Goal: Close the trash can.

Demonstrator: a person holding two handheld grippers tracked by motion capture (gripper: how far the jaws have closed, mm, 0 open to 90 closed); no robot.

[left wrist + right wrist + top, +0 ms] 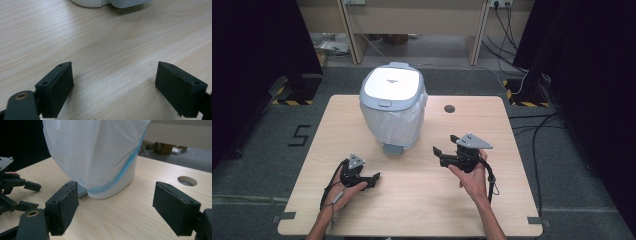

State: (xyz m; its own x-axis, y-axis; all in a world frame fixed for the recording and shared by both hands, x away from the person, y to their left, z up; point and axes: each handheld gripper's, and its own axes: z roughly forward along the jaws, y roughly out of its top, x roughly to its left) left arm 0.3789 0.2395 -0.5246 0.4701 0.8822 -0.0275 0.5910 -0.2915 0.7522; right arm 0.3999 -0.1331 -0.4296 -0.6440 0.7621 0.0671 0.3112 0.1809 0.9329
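Note:
A white pedal bin with a grey-rimmed lid stands shut at the back middle of the wooden table. A thin white liner bag hangs down over its sides, and its pedal faces me. My left gripper rests low at the front left, pointing right, open over bare wood; the bin's base lies just beyond it. My right gripper is held above the table to the right of the bin, open and aimed at the bin's lower part, with nothing between its pads.
A round cable hole sits in the table right of the bin, also in the right gripper view. The left gripper shows at that view's left edge. Dark curtains, cables and a desk stand beyond the table.

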